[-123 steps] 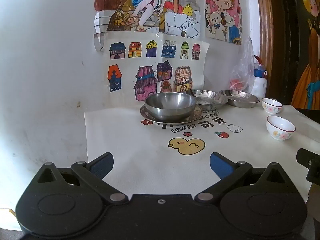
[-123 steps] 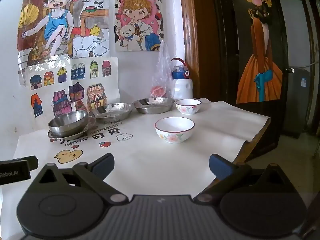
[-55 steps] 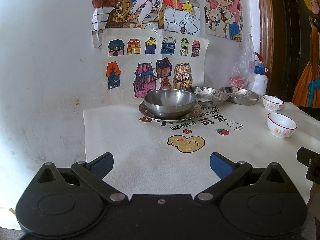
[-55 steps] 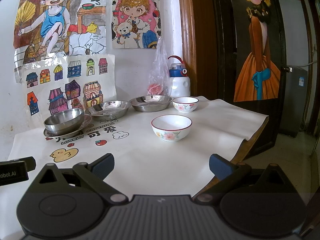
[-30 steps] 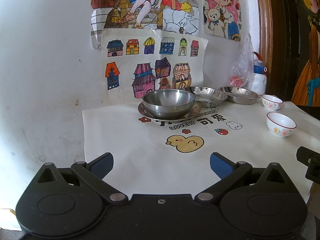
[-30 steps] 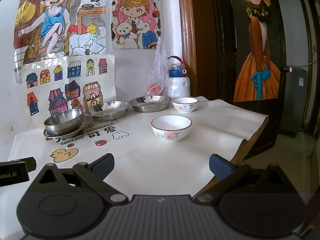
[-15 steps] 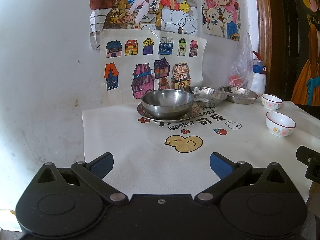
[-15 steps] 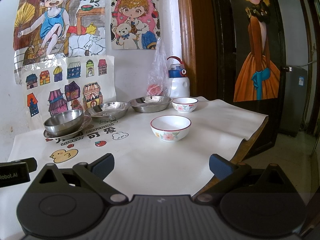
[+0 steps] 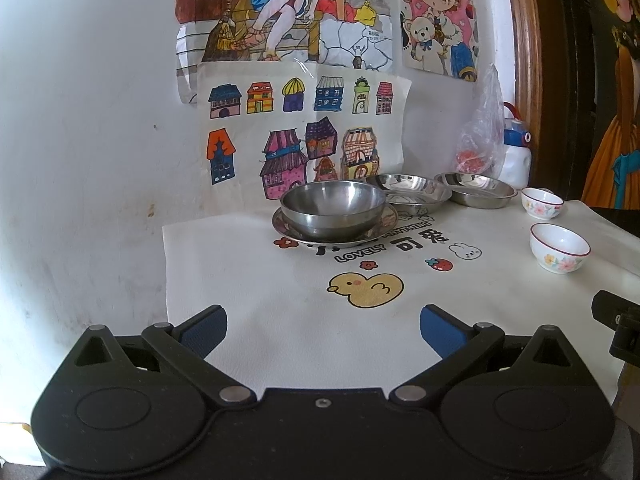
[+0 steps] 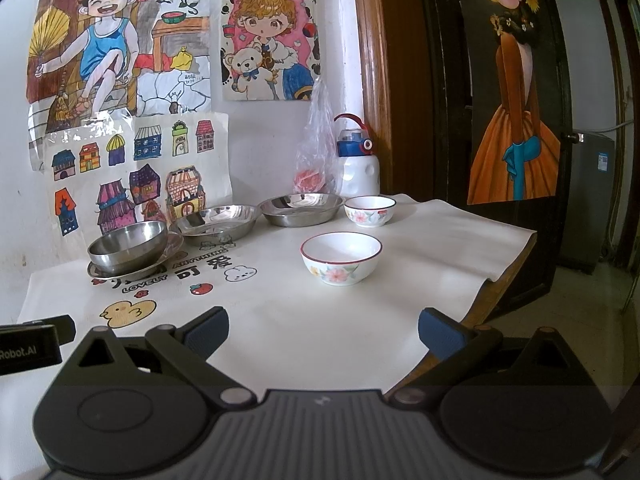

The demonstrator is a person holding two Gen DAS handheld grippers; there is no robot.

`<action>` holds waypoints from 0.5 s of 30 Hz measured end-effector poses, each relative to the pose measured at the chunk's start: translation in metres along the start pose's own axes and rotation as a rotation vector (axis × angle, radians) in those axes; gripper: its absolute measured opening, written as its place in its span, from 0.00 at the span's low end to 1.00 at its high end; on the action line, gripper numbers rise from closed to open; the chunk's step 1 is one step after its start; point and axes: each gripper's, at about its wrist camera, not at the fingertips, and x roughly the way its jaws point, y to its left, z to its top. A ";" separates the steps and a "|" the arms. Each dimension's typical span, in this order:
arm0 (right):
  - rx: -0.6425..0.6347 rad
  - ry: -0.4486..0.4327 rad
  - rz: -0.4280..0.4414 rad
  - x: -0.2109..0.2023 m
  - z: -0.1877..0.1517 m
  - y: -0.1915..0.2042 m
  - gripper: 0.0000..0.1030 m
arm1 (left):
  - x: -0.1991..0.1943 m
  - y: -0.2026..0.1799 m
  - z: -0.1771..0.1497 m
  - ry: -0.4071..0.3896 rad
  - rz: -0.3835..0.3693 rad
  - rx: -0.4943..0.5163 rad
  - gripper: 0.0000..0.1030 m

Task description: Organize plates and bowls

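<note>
A steel bowl [image 9: 333,208] [image 10: 128,246] stands on a steel plate [image 9: 292,232] [image 10: 98,271] near the wall. Two more steel plates lie behind it, one in the middle [image 9: 408,192] [image 10: 218,222] and one further right [image 9: 476,192] [image 10: 302,208]. A flowered white bowl [image 9: 559,247] [image 10: 341,258] sits nearer on the cloth, and a smaller flowered bowl [image 9: 542,203] [image 10: 370,210] sits by the far plate. My left gripper [image 9: 323,322] hangs open over the cloth's near edge, well short of the steel bowl. My right gripper [image 10: 323,326] is open too, nothing between its fingers.
A white tablecloth [image 10: 440,240] with a duck print [image 9: 366,288] covers the table. A bottle with a blue lid [image 10: 358,160] and a plastic bag [image 10: 316,148] stand at the wall corner. The table's right edge [image 10: 504,276] drops off beside a dark door.
Both views have drifted slightly; the dishes sit a little lower-left in the frames than four seconds ago. Nothing on the table has moved and both grippers stay open.
</note>
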 end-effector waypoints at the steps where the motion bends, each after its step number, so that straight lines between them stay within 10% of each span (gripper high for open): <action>1: 0.000 0.001 0.000 0.000 0.000 0.000 1.00 | -0.001 0.000 0.001 0.000 0.000 -0.001 0.99; 15: -0.006 -0.006 -0.002 0.005 0.007 -0.003 1.00 | 0.003 -0.004 0.011 -0.017 0.008 0.029 0.99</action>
